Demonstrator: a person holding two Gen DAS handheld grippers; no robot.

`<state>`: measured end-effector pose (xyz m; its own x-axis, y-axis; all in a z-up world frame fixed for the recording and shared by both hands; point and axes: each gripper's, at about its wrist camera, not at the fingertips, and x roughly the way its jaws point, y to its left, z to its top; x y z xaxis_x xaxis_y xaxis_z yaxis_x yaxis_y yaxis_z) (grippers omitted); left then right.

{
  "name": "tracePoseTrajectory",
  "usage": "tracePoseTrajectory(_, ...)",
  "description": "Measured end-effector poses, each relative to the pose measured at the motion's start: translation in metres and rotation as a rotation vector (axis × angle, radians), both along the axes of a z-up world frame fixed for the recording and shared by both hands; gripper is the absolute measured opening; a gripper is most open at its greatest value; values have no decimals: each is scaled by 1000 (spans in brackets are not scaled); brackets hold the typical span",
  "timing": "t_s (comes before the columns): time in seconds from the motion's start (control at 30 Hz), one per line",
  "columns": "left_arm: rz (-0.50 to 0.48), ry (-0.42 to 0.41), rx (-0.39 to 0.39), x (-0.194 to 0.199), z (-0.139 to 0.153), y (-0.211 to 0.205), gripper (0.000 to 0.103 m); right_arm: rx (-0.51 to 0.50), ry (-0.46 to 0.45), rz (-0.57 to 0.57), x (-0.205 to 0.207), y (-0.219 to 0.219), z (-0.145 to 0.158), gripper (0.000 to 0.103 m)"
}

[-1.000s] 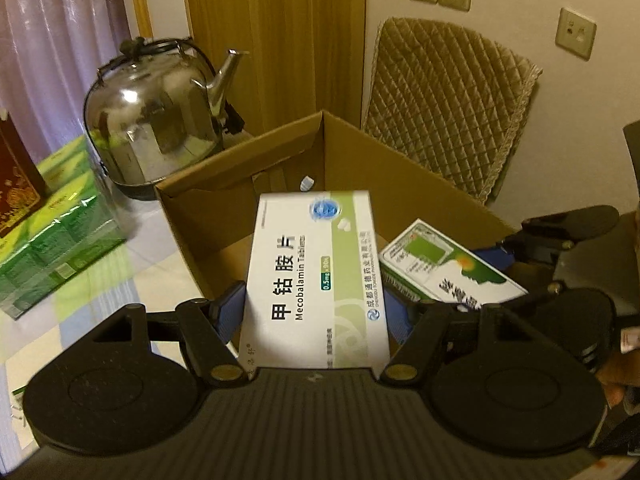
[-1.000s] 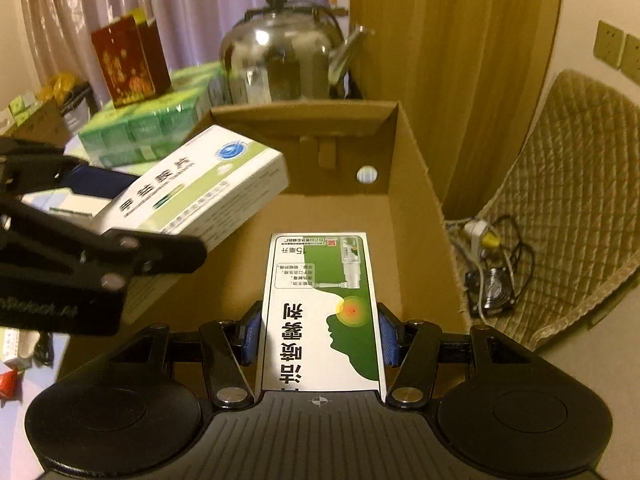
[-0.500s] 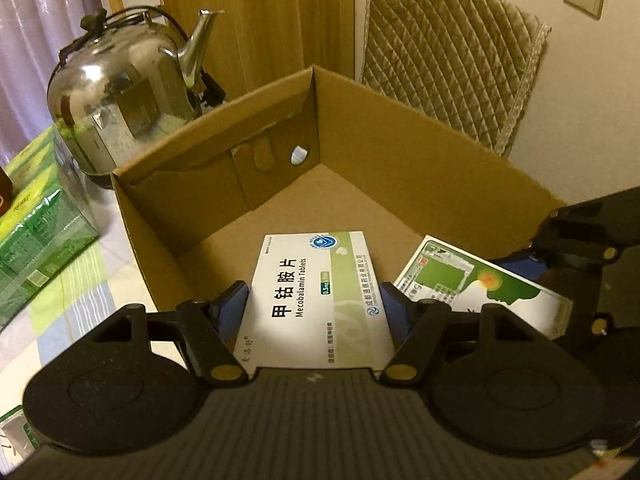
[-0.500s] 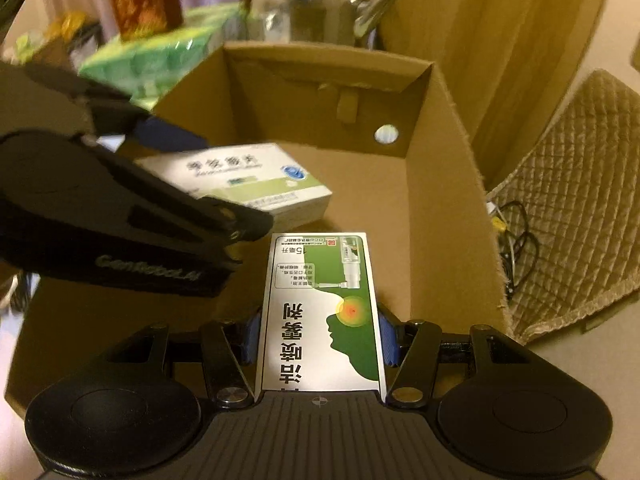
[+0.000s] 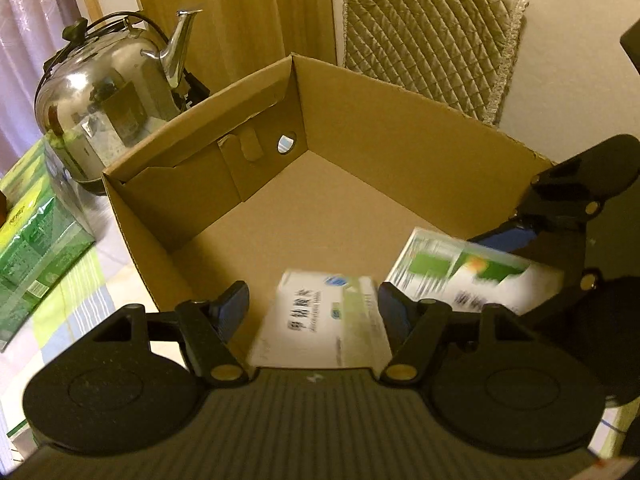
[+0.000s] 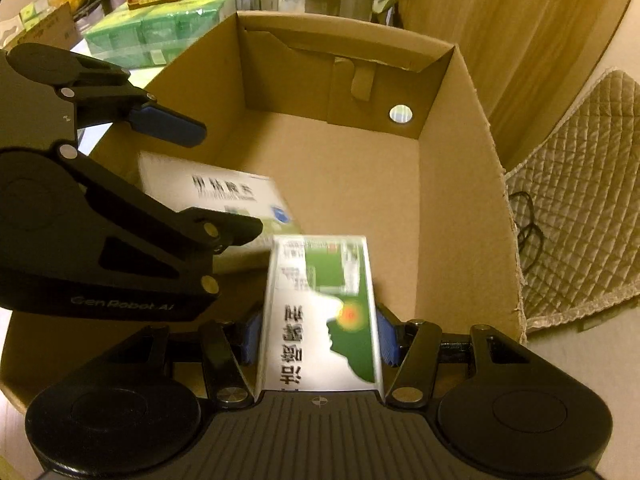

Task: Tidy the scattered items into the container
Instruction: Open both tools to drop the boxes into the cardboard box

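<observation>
- The left gripper [image 5: 314, 304] hangs over the near edge of the cardboard box [image 5: 400, 128]; its blue fingers [image 5: 232, 304] are spread wide, with a gap on the left side of the white medicine box [image 5: 324, 320] between them.
- The white medicine box is blurred and lies low inside the cardboard box, near the floor; I cannot tell whether it is touching the floor.
- The right gripper [image 6: 316, 336] is clamped on the green and white box [image 6: 320, 312], its blue pads pressed against both long sides, held inside the cardboard box just beside the white one.
- A steel kettle [image 5: 108, 100] stands behind the cardboard box, green packs [image 5: 28, 224] beside it.
</observation>
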<state>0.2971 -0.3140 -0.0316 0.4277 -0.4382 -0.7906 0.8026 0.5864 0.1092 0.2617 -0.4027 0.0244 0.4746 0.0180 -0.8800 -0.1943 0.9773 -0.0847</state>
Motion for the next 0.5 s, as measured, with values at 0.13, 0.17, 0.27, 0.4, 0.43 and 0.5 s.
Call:
tracePoseTrajectory(0.13,-8,-9,-3,-4,3,2,67,-2,-3,-6,0,0,0,53)
tracePoseTrajectory(0.17,-9,-13,-3,-5,4,3,67,-3,-5,-8,-1,0,1,53)
tracePoseTrajectory(0.27,-8,-19,-14,-7,8,7,68,-4,-16,-7,-4,1,3,60)
tracePoseTrajectory(0.4,4,-39,-35,-13,18,14,68,-4,-60,4,-13,5,13,69)
tracePoseTrajectory(0.43,7,-43,-41,-15,21,16,68,-6,-76,6,-15,6,17,70)
tracePoseTrajectory(0.5,17,-58,-56,-20,31,22,68,-5,-107,3,-21,7,27,72)
